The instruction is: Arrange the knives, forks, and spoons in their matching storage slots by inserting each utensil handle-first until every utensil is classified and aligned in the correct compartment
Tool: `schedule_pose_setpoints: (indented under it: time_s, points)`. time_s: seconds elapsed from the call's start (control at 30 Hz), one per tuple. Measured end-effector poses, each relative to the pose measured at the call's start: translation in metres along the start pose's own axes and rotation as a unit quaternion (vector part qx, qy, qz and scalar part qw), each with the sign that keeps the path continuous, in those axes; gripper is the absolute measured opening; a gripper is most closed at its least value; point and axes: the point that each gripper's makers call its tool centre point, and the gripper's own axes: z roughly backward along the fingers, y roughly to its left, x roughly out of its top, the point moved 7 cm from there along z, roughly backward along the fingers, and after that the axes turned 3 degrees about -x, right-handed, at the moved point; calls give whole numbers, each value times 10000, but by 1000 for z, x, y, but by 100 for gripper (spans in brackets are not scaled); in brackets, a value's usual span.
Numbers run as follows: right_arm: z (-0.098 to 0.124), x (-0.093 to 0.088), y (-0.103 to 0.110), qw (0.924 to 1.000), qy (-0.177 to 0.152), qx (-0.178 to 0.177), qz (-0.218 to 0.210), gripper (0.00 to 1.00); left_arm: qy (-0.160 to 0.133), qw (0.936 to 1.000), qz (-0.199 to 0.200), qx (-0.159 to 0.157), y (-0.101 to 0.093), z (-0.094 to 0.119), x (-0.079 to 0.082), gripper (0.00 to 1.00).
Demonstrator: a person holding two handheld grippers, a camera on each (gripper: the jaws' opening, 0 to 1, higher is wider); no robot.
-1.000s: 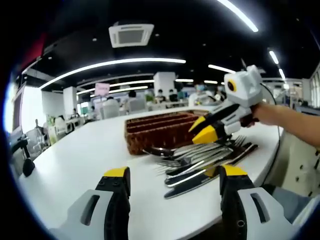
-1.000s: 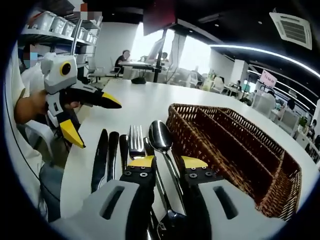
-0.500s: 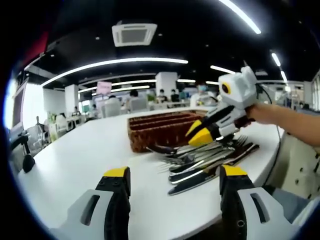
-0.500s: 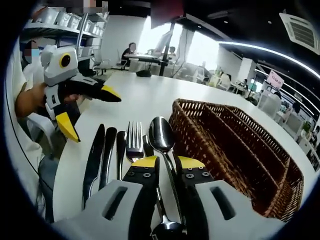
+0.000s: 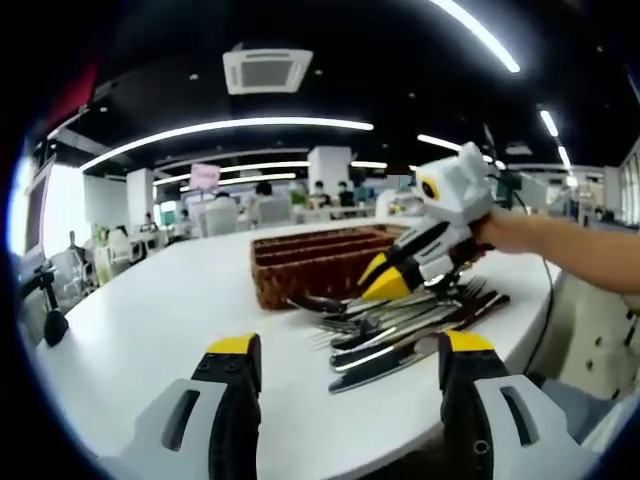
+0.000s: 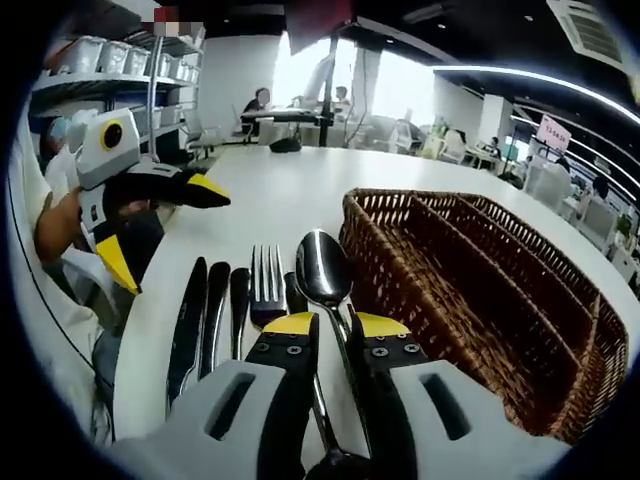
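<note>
Several knives, forks and spoons (image 5: 400, 320) lie side by side on the white table (image 5: 150, 320) in front of a brown wicker basket (image 5: 310, 255) with long slots. My right gripper (image 6: 335, 325) is low over them, jaws close around the handle of a spoon (image 6: 320, 270), whose bowl points away from me. A fork (image 6: 265, 290) and dark-handled knives (image 6: 190, 320) lie to its left. From the left gripper view, the right gripper (image 5: 380, 280) dips into the pile. My left gripper (image 5: 350, 345) hangs open and apart from the cutlery, also seen as the left gripper (image 6: 165, 230).
The wicker basket (image 6: 470, 270) sits just right of the spoon, its slots holding nothing. The table edge (image 6: 125, 340) runs close to the knives, with a person's arm (image 5: 560, 245) over it. Desks, chairs and shelves (image 6: 90, 60) stand behind.
My right gripper's jaws have narrowed around the spoon handle and it has shifted slightly along the pile. The left gripper has stayed open and hardly moved.
</note>
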Motion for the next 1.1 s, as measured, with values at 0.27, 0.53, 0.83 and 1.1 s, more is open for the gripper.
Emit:
schedule_pose_setpoints:
  time_s: [0.27,0.53,0.83,1.1]
  points:
    - [-5,-1,-1,9998,118,154,-49,11,-20,10000,7,-2,0,2,3,72]
    - [-5,-5,-8,9981,190,412,-424,10,24,10000,-53,-29,-1,2,2,69]
    - [-6,-1,-2,9976,318,603,-99,7,104,9999,-124,-31,-3,3,-1,68]
    - [-7,2,3,9966,487,665,-86,3,128,9998,-146,-36,-3,3,-2,66]
